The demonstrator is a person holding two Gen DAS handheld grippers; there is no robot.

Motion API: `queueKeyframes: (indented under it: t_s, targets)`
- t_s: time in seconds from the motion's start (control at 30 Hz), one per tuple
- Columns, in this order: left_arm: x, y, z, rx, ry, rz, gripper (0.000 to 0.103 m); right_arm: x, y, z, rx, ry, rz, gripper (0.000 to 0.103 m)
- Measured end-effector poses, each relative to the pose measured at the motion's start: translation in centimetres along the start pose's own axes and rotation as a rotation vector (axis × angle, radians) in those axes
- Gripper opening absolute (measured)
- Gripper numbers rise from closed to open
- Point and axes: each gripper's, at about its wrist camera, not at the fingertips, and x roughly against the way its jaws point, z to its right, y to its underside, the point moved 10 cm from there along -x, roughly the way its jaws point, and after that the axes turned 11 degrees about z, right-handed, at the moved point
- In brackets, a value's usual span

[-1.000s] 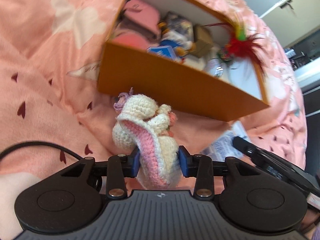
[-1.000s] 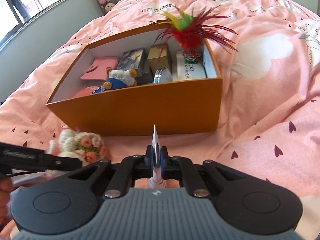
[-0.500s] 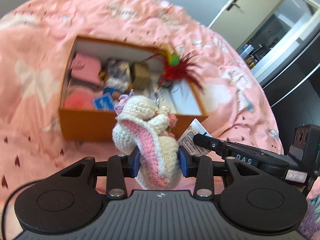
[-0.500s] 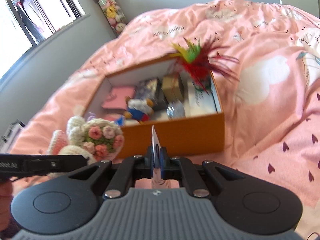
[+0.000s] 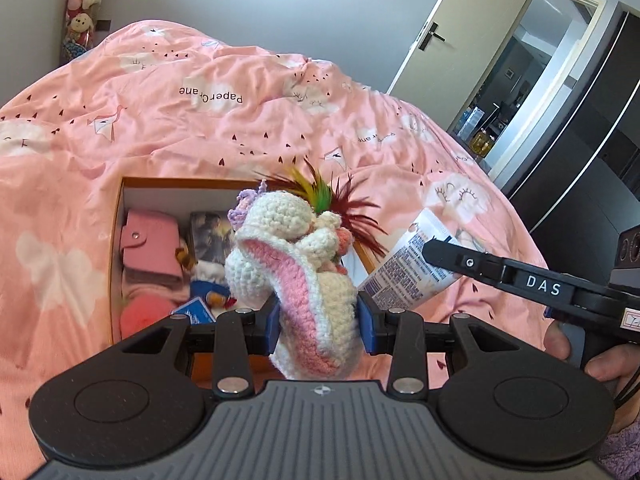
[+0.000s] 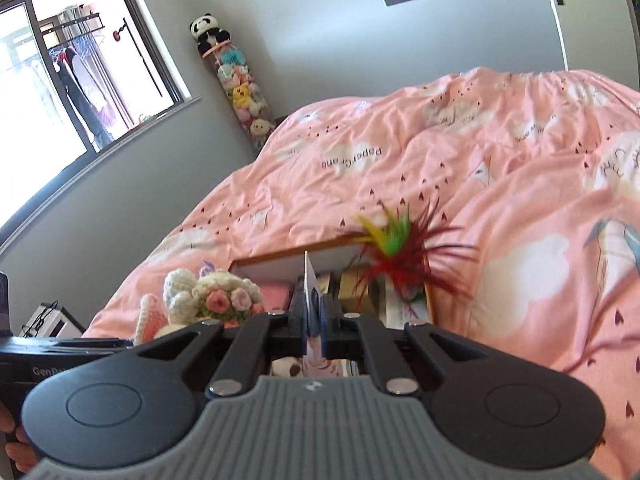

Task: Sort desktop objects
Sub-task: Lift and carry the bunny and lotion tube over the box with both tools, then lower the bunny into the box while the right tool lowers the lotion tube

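My left gripper [image 5: 318, 322] is shut on a crocheted white and pink bunny doll [image 5: 296, 272] and holds it in the air above the orange box [image 5: 116, 240]. The doll also shows in the right wrist view [image 6: 208, 298]. My right gripper [image 6: 314, 316] is shut on a flat white tube [image 6: 309, 284], seen edge-on; its printed side shows in the left wrist view [image 5: 408, 272], over the box's right end. The box holds a pink wallet [image 5: 150, 246], a feather shuttlecock [image 6: 394, 252] and other small items.
The box sits on a pink patterned duvet [image 5: 200, 120] covering the bed. A door [image 5: 460, 40] stands at the right, a window [image 6: 80, 80] and a tube of plush toys [image 6: 240, 88] at the left wall.
Both grippers have risen and tilted up with their objects. The box now looks smaller and lower in both views, and the room's walls have come into view.
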Motion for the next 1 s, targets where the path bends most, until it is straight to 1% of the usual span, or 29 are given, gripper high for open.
queueKeyframes:
  t_s: [0.1,0.17,0.37,0.53,0.63,0.77,1.0]
  targets:
    - [-1.4,-0.9,-0.6,-0.009,-0.013,0.006,0.044,-1.7,-0.8,-0.2,0.005,-0.007,0.010,0.006]
    - [-2.5,-1.2,-1.1,-0.002,-0.013,0.003,0.044,-3.1,-0.6,-0.3,-0.001,-0.012,-0.003,0.006]
    - [-5.6,-0.5,-3.3,0.064,-0.008,-0.037,0.044,-7.7,2.3,0.0,-0.026,-0.021,-0.110,0.006]
    - [-7.3,0.3,-4.3,0.088,-0.009,-0.072,0.044,-10.6,4.8,1.0,-0.042,-0.001,-0.180,0.006]
    - [-8.0,0.6,-4.4,0.089,0.000,-0.085,0.044,-11.4,5.2,1.6,-0.042,0.017,-0.191,0.006]
    - [-9.2,1.1,-4.3,0.092,0.022,-0.111,0.044,-11.9,4.9,2.4,-0.043,0.037,-0.190,0.006]
    - [-11.8,2.7,-5.0,0.121,0.010,-0.163,0.044,-12.4,4.9,3.6,-0.024,0.074,-0.188,0.006]
